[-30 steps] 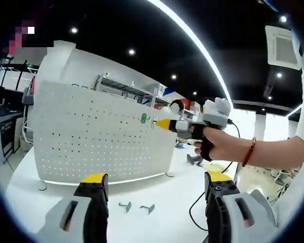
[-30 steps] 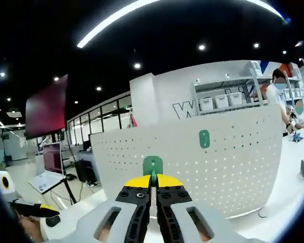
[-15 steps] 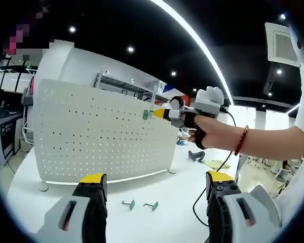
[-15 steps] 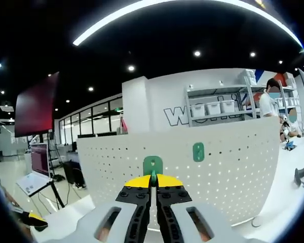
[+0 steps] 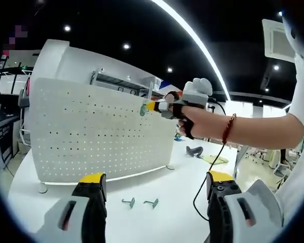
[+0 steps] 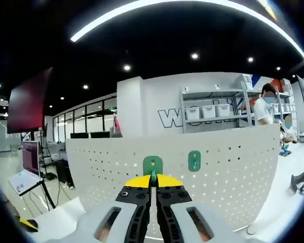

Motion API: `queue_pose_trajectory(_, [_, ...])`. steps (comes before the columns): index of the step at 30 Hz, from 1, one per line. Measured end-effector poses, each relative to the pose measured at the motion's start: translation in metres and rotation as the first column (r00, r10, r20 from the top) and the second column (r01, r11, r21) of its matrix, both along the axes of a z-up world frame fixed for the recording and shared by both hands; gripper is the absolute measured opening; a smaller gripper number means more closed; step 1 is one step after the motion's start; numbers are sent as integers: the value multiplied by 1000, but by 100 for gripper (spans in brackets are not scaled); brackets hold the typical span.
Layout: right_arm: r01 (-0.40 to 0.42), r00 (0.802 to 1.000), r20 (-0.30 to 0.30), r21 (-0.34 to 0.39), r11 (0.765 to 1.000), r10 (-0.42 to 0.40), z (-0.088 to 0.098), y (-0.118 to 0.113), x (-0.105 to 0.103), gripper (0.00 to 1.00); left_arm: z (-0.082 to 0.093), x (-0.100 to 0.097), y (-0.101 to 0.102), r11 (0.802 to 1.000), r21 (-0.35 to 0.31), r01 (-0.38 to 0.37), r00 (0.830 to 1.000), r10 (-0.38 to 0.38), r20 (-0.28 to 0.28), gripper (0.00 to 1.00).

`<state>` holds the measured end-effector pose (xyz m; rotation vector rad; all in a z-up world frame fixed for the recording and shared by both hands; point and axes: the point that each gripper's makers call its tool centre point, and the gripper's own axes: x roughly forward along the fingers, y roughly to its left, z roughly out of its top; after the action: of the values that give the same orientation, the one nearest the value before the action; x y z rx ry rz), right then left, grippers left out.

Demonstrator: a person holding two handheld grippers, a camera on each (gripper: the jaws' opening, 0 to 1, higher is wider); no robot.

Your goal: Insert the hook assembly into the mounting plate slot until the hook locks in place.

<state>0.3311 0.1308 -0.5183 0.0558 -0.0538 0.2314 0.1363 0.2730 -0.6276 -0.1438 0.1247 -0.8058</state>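
Looking along left gripper (image 5: 151, 186): jaws wide apart w/ nothing between; two spare hooks (image 5: 138, 203) lie on white table (image 5: 162, 223) below pegboard (image 5: 99, 132). Right gripper view: right gripper (image 6: 153, 183) jaws pinched on green hook (image 6: 153, 165), near pegboard face; another green hook (image 6: 194, 160) already mounted beside it.

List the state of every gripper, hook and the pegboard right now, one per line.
left gripper: open, jaws wide apart, holding nothing.
right gripper: shut on a green hook, held up in front of the board.
second green hook: already on the board face.
two loose hooks: lying on the table.
white pegboard: standing upright on the table.
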Motion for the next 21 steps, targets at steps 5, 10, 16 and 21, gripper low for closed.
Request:
queue_pose_trajectory(5, [23,1000,14,-6,1000,-23,4,0,7,1,1,1,-1,1000,7,12,1000,-12,5,84])
queue_pose_trajectory(10, [51,999,9,-11,999,-51,4,-3,17,1,0,1,-1,1000,12,17,1000,-17,6,85])
queue_pose_trajectory(16, [75,997,8,-21,997,-75,5,-11,30,1,-2,3,0,999,23,24,1000,-24,3,85])
queue_pose_trajectory(21, [86,996,10,-24,996,-85,4,-15,37,1,-4,2,1,999,10,31,1000,-30,-6,85])
